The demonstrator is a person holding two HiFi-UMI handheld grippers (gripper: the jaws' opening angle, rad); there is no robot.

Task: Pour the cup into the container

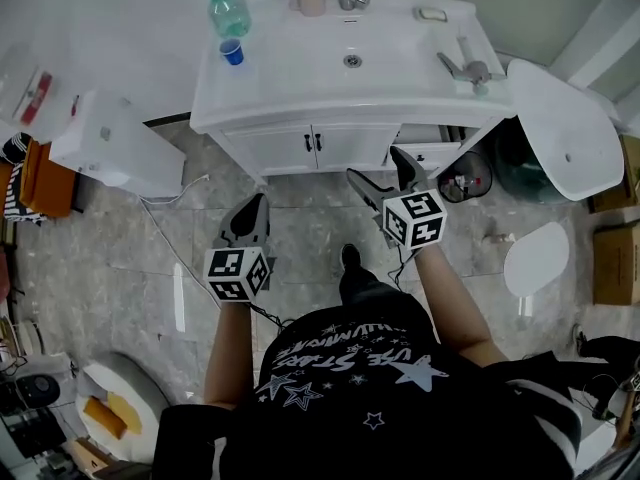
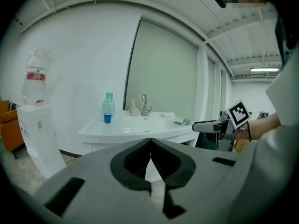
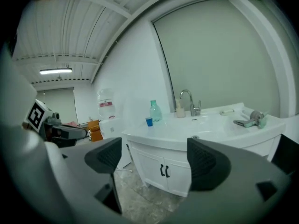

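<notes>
- We hold the left gripper (image 1: 256,204) low over the floor, its jaws closed on nothing.
- The blue cup (image 1: 232,52) stands on the counter's (image 1: 290,93) left corner, just beside the green bottle (image 1: 228,8). We cannot see its contents.
- The right gripper (image 1: 374,164) gapes wide, with nothing between its 2 jaws.

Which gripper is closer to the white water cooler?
Left. The left gripper is over the floor, just right of the water cooler in the head view. The right gripper is farther right, in front of the sink cabinet.
</notes>
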